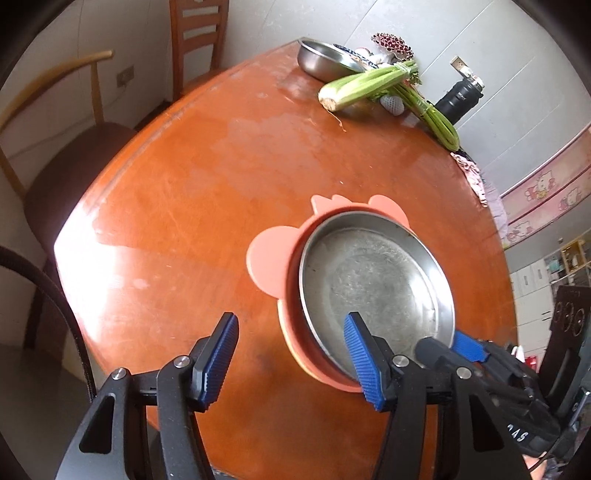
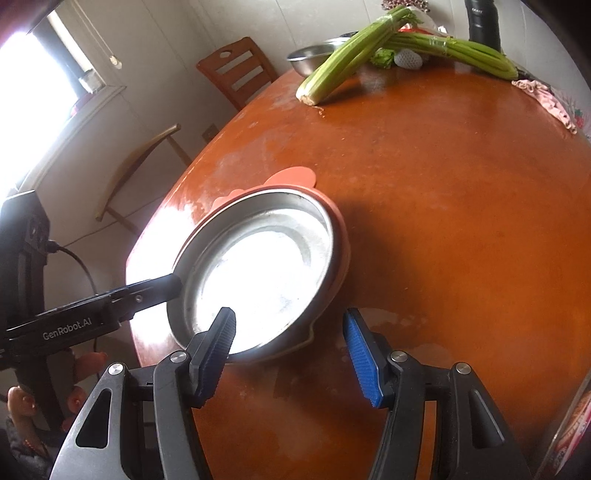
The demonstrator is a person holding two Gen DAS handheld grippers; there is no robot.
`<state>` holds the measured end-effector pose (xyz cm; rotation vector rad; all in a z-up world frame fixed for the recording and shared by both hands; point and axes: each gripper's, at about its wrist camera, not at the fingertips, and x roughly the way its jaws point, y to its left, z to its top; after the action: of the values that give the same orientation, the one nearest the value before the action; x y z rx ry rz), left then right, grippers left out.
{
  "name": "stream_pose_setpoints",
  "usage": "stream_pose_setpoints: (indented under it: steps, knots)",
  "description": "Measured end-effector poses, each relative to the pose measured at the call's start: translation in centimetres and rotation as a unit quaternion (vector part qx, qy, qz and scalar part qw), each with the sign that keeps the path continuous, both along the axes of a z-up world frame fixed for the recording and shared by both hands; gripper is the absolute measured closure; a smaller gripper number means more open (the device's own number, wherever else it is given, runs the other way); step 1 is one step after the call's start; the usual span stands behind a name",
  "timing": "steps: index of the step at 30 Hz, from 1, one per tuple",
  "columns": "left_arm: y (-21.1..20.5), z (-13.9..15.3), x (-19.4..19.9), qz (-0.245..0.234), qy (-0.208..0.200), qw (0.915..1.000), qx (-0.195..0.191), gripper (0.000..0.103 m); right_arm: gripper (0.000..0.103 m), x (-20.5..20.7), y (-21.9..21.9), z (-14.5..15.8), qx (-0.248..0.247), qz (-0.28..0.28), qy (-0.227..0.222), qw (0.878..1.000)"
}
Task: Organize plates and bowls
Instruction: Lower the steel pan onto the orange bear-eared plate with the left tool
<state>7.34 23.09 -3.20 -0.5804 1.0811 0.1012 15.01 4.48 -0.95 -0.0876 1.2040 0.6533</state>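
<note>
A shallow steel plate rests inside a pink animal-shaped plate on the round orange table. My left gripper is open and straddles the near rim of both plates, its right finger over the steel, its left finger over bare table. In the right wrist view, one of its fingers reaches the plate's left rim. My right gripper is open too, left pad over the steel plate, right pad clear of the edge. Its fingers sit on either side of the rim.
At the table's far edge sit a steel bowl, celery stalks, a black bottle and a pink cloth. Wooden chairs stand beyond the left rim.
</note>
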Motion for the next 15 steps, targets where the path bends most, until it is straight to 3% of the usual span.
stream_pose_setpoints:
  steps: [5,15]
  knots:
    - [-0.7,-0.6,0.8,-0.015,0.000,0.9998,-0.011,0.044,0.041,0.2,0.4,-0.6,-0.004,0.006,0.008,1.000]
    - [-2.8,-0.4,3.2,-0.042,0.000,0.9991,0.011,0.043,0.039,0.9,0.5,-1.3,-0.006,0.007,0.013,1.000]
